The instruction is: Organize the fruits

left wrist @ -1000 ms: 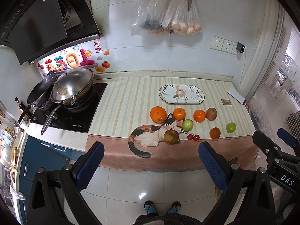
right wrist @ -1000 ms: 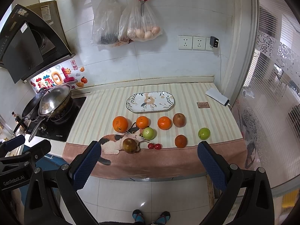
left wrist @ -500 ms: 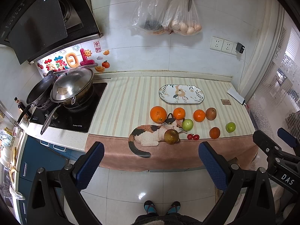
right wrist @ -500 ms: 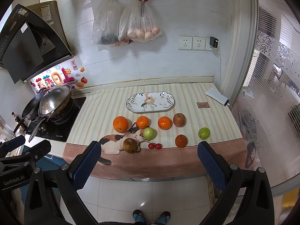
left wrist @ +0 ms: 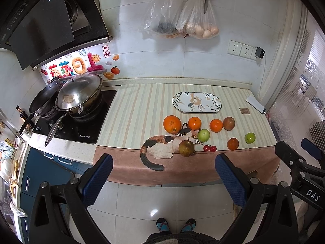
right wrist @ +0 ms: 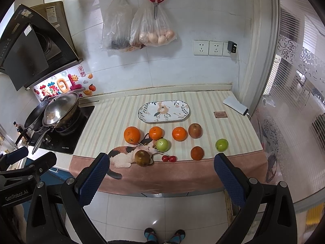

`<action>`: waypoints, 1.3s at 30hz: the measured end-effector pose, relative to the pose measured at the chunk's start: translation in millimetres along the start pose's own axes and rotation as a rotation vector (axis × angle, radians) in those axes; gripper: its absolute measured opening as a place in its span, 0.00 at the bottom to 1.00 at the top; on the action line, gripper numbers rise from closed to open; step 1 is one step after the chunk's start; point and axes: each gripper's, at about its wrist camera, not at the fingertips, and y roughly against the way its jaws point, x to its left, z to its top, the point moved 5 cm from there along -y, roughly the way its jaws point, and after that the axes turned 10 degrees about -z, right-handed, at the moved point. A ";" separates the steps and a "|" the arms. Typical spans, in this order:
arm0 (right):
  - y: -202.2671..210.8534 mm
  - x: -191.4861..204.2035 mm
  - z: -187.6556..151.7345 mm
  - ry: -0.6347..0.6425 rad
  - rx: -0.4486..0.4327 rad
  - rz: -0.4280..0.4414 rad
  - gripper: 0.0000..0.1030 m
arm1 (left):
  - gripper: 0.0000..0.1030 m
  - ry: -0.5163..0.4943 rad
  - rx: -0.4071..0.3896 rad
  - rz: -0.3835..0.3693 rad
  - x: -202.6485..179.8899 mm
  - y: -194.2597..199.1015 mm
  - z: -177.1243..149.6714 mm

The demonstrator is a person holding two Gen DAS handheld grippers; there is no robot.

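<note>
Evidently both grippers, left (left wrist: 163, 178) and right (right wrist: 161, 175), hover level before the counter (right wrist: 162, 174), fingers spread, empty.

Ahead of both spread jaws, fruit crowds the counter's near edge; behind it, the plate (right wrist: 164, 112) lies bare.

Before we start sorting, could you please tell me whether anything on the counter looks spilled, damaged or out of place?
Nothing looks spilled or damaged. The fruit simply lies loose on the cloth, such as the big orange and cherries, while the plate behind holds none.
</note>
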 end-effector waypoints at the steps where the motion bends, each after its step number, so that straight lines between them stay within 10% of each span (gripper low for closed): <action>1: 0.0 0.0 0.0 -0.001 0.001 0.000 1.00 | 1.00 0.000 0.000 0.000 -0.1 0.2 0.9; 27: -1.6 6.6 0.0 -0.057 0.006 0.037 1.00 | 1.00 -0.008 -0.034 0.000 7.8 -0.9 21.2; 39: -100.8 20.4 7.9 -0.099 0.061 -0.033 1.00 | 1.00 -0.064 0.032 0.065 42.9 -109.0 58.9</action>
